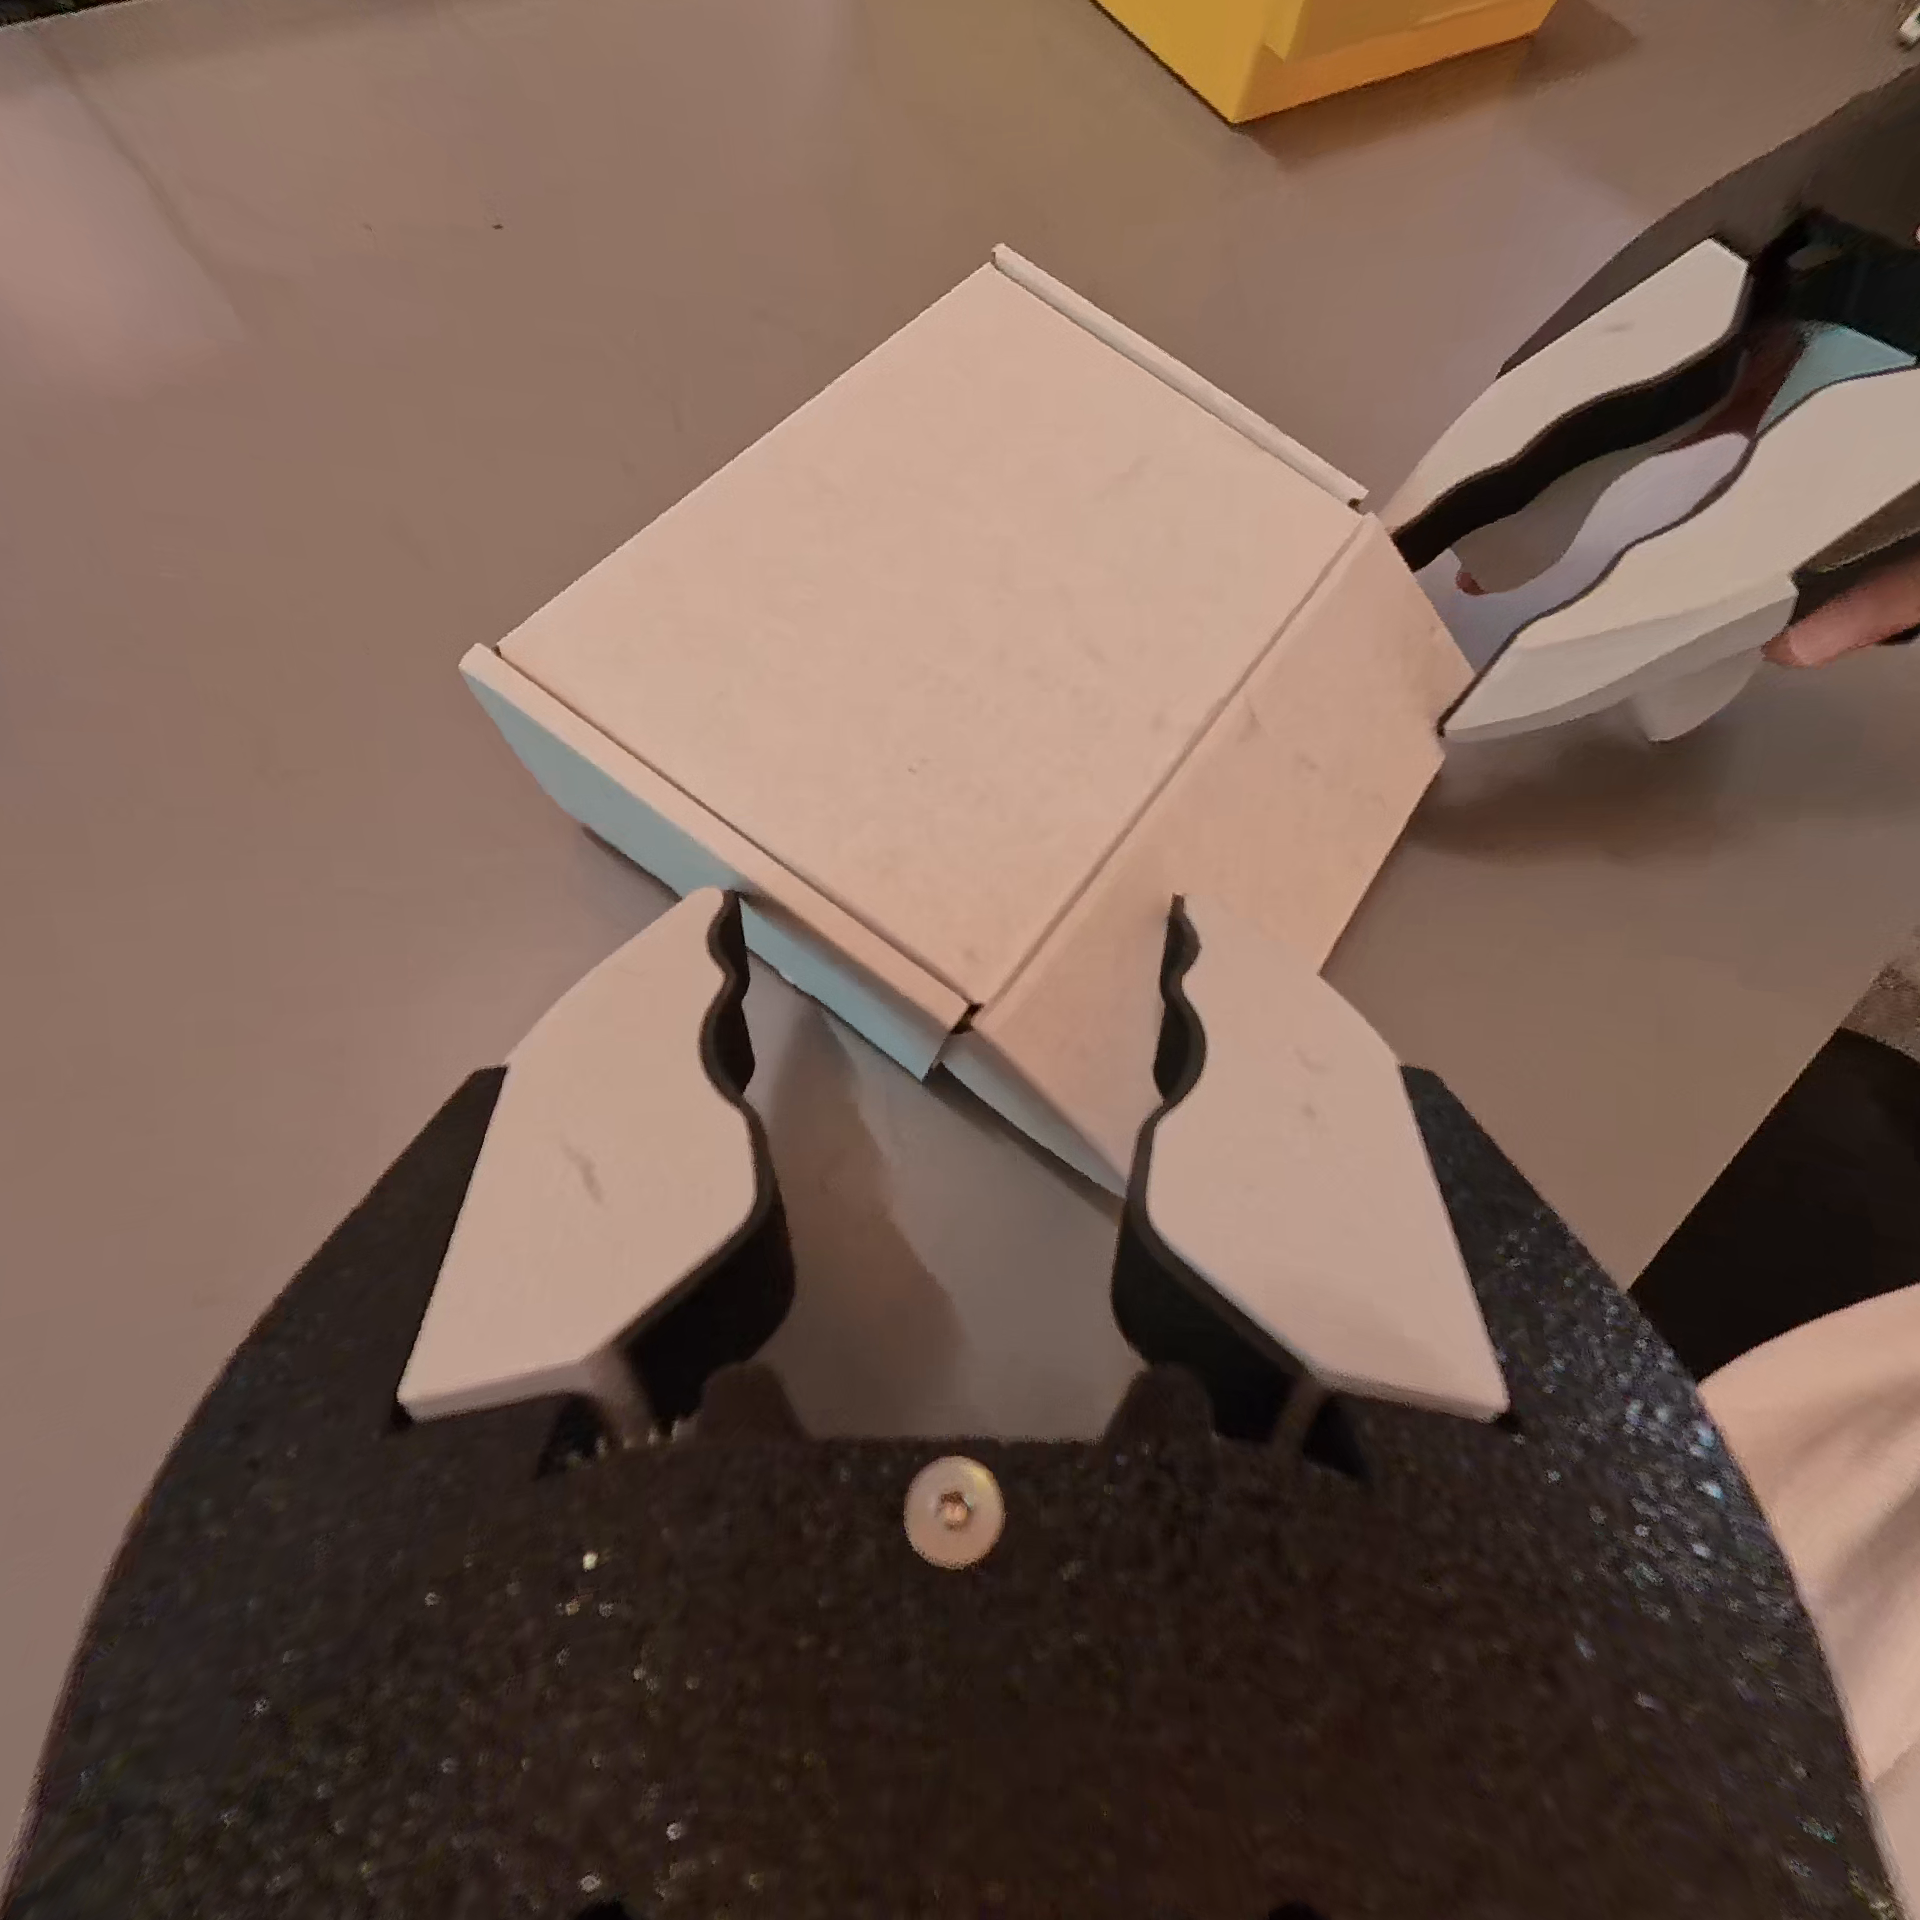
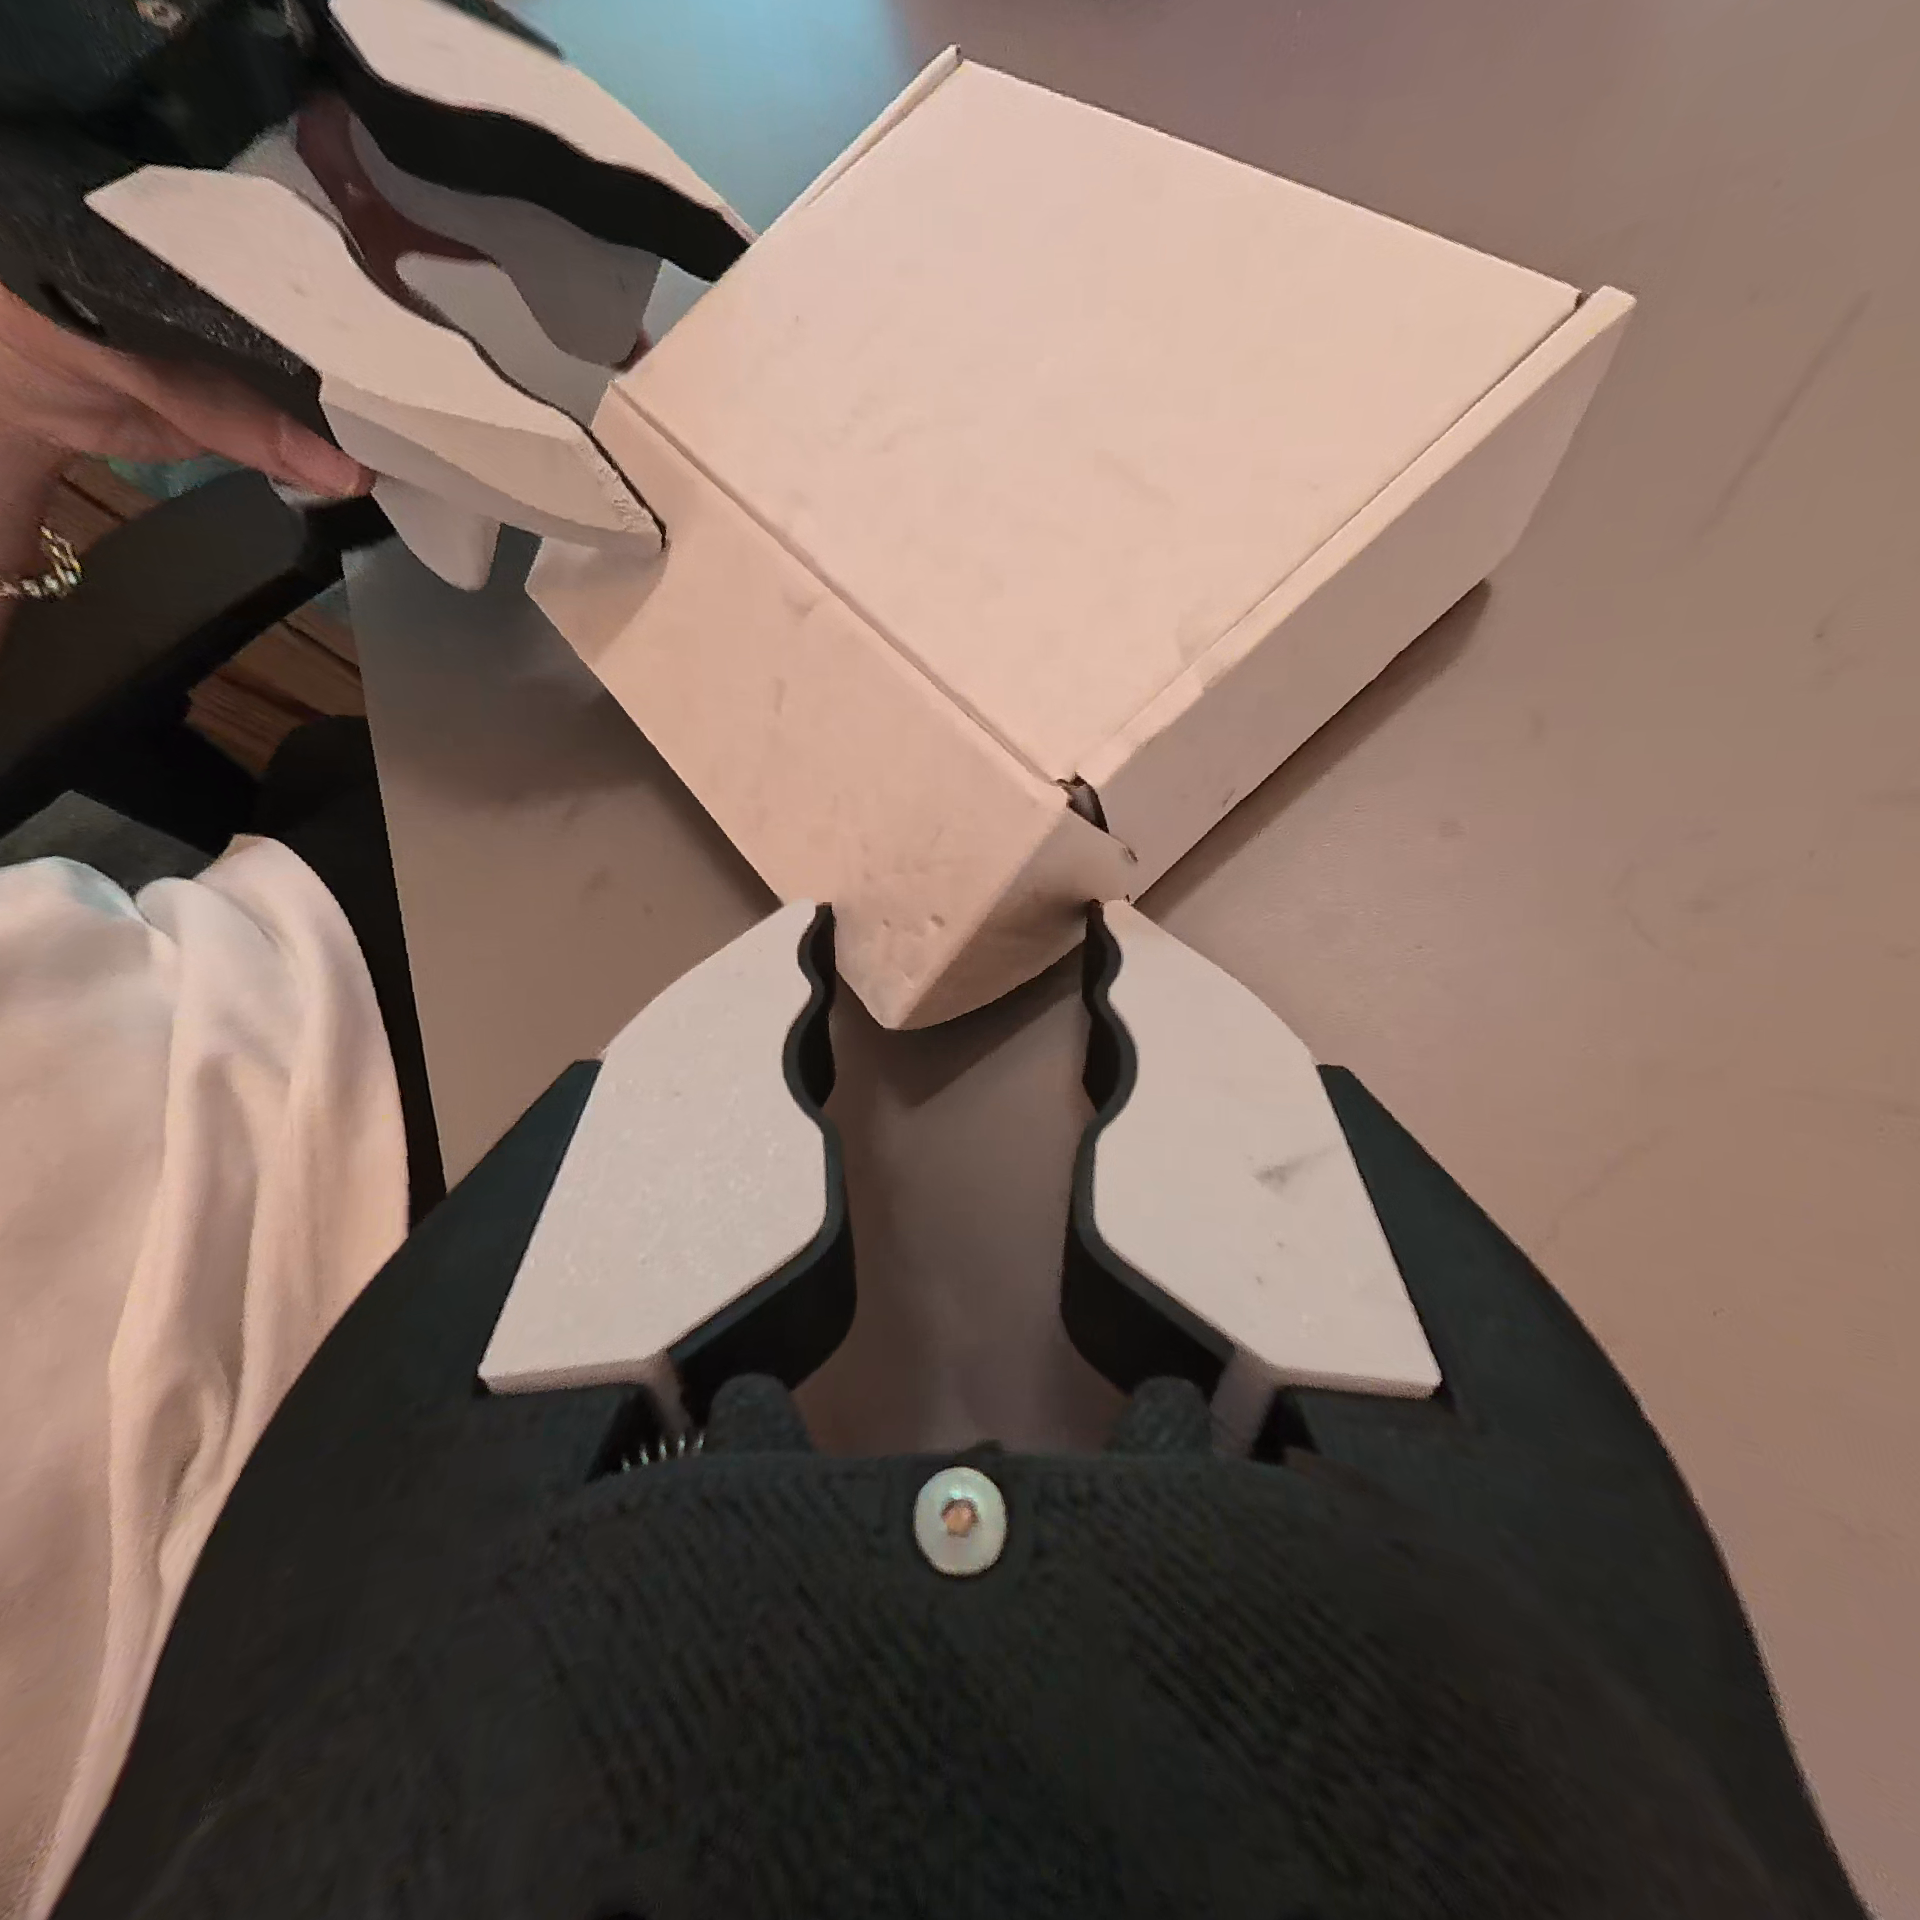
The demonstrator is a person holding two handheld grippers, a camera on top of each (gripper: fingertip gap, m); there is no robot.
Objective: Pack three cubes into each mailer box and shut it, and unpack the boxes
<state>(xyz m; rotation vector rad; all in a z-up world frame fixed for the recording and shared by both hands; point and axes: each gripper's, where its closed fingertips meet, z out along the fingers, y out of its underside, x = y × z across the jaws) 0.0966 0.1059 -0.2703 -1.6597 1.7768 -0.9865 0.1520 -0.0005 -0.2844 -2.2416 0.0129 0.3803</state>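
A white mailer box (image 1: 883, 644) lies on the grey table (image 1: 312, 520) with its lid down. The lid's front flap (image 1: 1247, 810) flares outward, not tucked in. My left gripper (image 1: 951, 914) is open, its fingers astride the box corner at one end of the flap. My right gripper (image 2: 958, 914) is open, its fingers flanking the other corner of the flap (image 2: 831, 748). Each gripper also shows in the other's view, the right one (image 1: 1429, 623) and the left one (image 2: 691, 384). The box (image 2: 1039, 416) hides whatever is inside; I see no cubes.
A yellow box (image 1: 1320, 52) sits at the far edge of the table. A person's hand (image 2: 156, 416) holds the left gripper. White clothing (image 2: 156, 1143) and a black chair (image 2: 156, 623) lie beyond the table's near edge.
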